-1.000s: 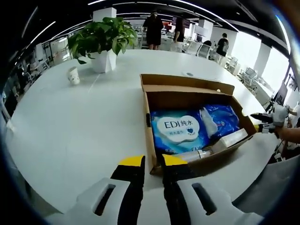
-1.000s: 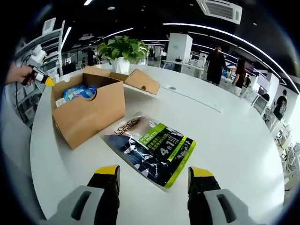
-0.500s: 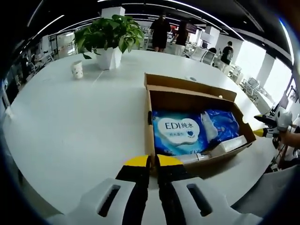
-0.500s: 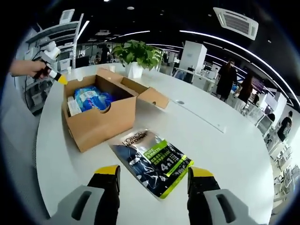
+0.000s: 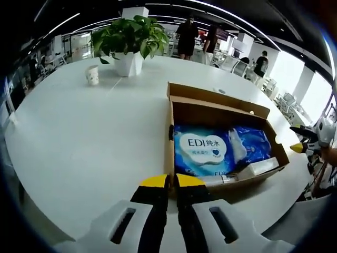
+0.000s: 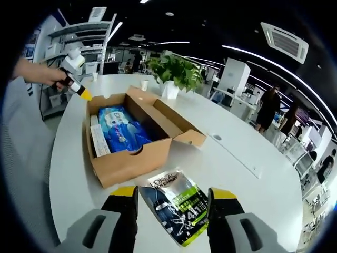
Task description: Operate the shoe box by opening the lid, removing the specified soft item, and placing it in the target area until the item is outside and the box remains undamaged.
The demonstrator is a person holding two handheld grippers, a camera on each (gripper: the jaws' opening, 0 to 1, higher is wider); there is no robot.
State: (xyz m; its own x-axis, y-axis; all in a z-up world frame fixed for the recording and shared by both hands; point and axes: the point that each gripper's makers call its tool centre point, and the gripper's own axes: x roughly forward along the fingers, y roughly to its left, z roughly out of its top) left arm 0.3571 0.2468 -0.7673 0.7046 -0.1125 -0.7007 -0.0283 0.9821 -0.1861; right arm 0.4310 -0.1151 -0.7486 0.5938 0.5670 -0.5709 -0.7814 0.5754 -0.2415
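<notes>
— Where's the box and what's in it?

— I see the shoe box (image 5: pixel 221 139) open on the white bench (image 5: pixel 89 132), brown cardboard, its lid (image 6: pixel 171 122) folded back on the far side. Inside lie a glossy blue soft pack (image 5: pixel 202 149) with a white label, a second crinkled blue pack (image 5: pixel 254 142) beside it, and a pale tube (image 5: pixel 256 168) along the near wall. In the right gripper view the box has a half-round finger notch (image 6: pixel 136 151) in its front wall.

— And the item that is out?

— A flat dark pouch (image 6: pixel 176 211) with a green band lies on the bench just beside the box's front wall, between my right gripper's (image 6: pixel 172 197) fingers in the picture. Those fingers stand wide apart, holding nothing.

— Your left?

— My left gripper (image 5: pixel 168 183) has its yellow-tipped fingers nearly together, a thin gap only, nothing between them. They sit just at the box's near corner.

— Room to move?

— Plenty of bare, smooth bench to the left of the box. A potted plant (image 5: pixel 129 42) in a white pot and a small paper cup (image 5: pixel 92 75) stand well apart from it, far back. The bench's rounded edge runs close to the box's right side.
</notes>
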